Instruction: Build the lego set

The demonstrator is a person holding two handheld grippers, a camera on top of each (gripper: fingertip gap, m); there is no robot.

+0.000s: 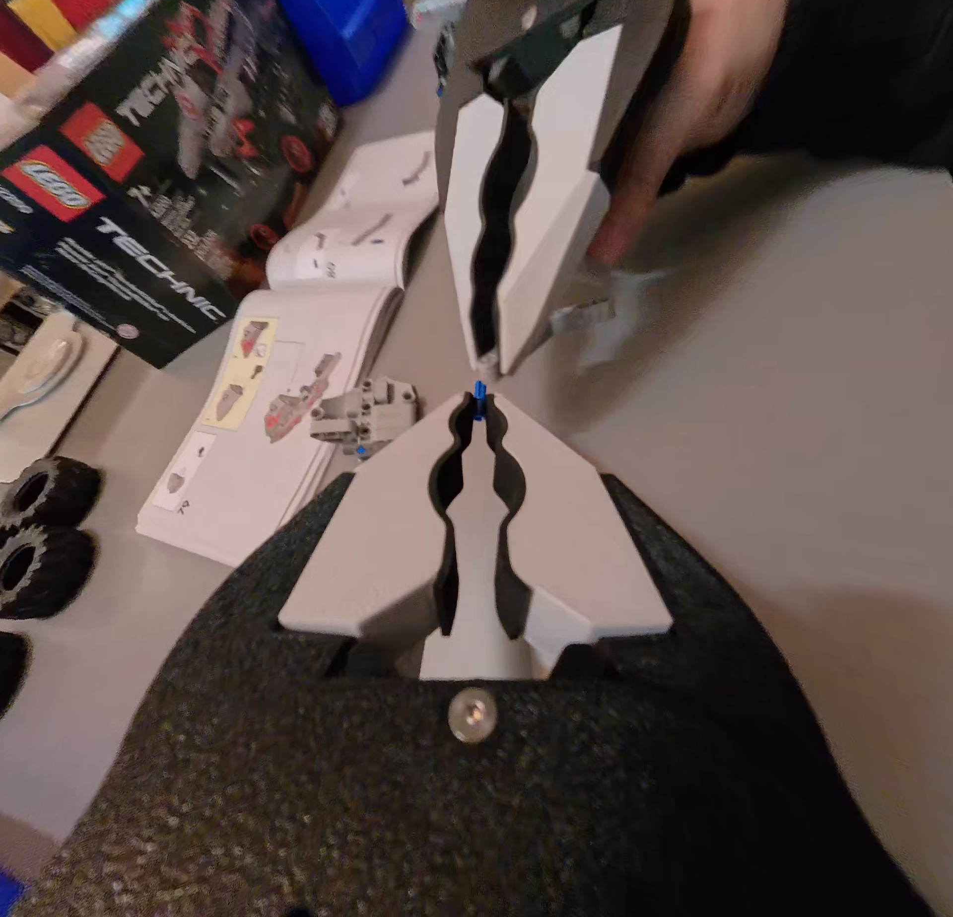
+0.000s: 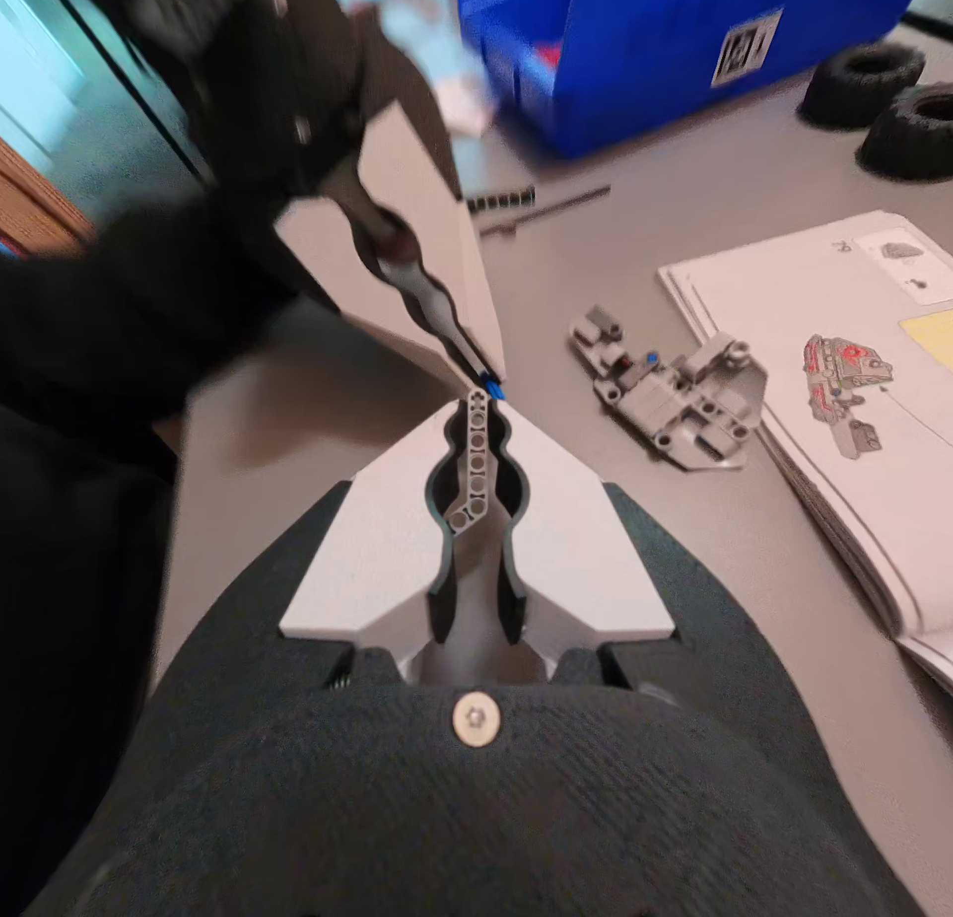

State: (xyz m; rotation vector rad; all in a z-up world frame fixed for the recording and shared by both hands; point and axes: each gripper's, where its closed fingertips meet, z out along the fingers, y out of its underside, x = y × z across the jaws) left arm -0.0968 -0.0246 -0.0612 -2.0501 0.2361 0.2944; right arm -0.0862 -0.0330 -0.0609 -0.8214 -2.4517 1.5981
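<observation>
My left gripper (image 1: 479, 402) is shut on a small blue pin (image 1: 479, 399) at its fingertips. My right gripper (image 2: 482, 402) is shut on a grey angled beam with holes (image 2: 474, 464), its end sticking out at the tips. The two gripper tips meet above the table: the blue pin (image 2: 492, 382) in the left gripper touches the beam's end. In the left wrist view the right gripper (image 1: 487, 363) comes down from above, held by a hand. A grey part-built model (image 2: 670, 397) lies on the table to the right, also in the left wrist view (image 1: 368, 417).
An open instruction booklet (image 2: 804, 350) lies beside the model, also in the left wrist view (image 1: 289, 386). The set's black box (image 1: 154, 170) stands behind it. A blue bin (image 2: 644, 41) is at the back. Black tyres (image 2: 907, 118) lie nearby, also in the left wrist view (image 1: 46, 531). A black axle (image 2: 546, 211) lies on the table. Both grippers' tips are close together, under 4 cm apart.
</observation>
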